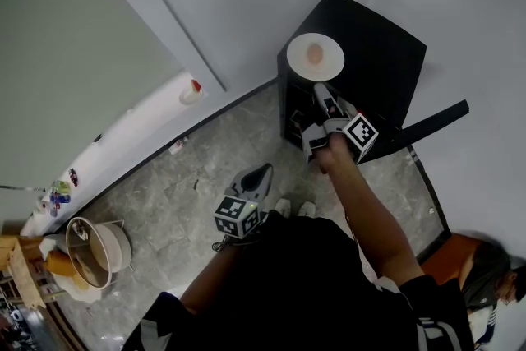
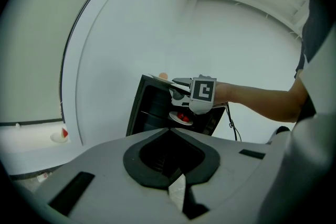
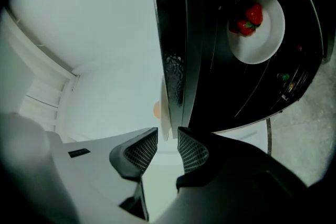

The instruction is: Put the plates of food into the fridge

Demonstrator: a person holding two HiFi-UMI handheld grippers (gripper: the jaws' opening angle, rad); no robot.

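R tongs (image 3: 167,138), released, at rim of plate (image 1: 315,56) atop fridge (image 1: 374,66), 1 o'clock; L tongs (image 1: 261,173) clenched, empty; next I'd say pinch rim, carry inside.

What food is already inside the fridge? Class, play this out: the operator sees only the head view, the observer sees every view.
Observer: A plate of strawberries sits on a shelf inside the fridge.
Operator: Has the right tool gripped the top plate?
Observer: No. The right tool is open, and the top plate has its rim just inside the gap.
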